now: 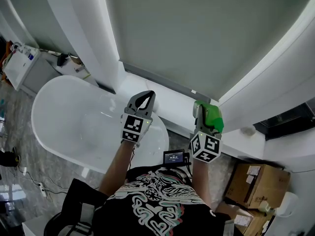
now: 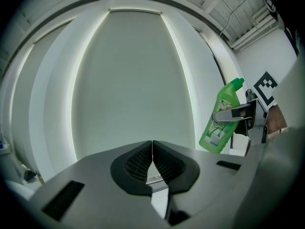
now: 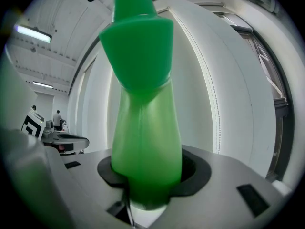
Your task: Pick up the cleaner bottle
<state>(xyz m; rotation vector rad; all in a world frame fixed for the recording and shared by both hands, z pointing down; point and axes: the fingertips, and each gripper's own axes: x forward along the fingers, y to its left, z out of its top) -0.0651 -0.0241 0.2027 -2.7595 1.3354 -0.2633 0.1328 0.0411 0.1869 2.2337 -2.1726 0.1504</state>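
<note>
The cleaner bottle [image 3: 145,142], bright green plastic, sits between the fingers [image 3: 196,171] of the right gripper [image 1: 203,116]. The dark pads press on both sides of its body, below the neck. In the right gripper view the bottle fills the gap between the pads, and its narrow shoulder and flared cap rise above them, on the far side of the fingers. It is held in the air and touches nothing else. In the left gripper view it appears at the right, leaning with its cap toward the upper right, and the right fingers clamp across its middle.

The left gripper [image 1: 149,95] is to the left of the bottle and well apart from it. Its fingers [image 2: 138,161] are closed, tips meeting in a thin seam with nothing between them.

In the head view both grippers are held out in front of the person's patterned black shirt [image 1: 157,200]. A white bathtub [image 1: 44,100] is below and to the left of them, and a broad pale blind [image 1: 197,28] is on the far side. Cardboard boxes [image 1: 258,183] are at the near right.
</note>
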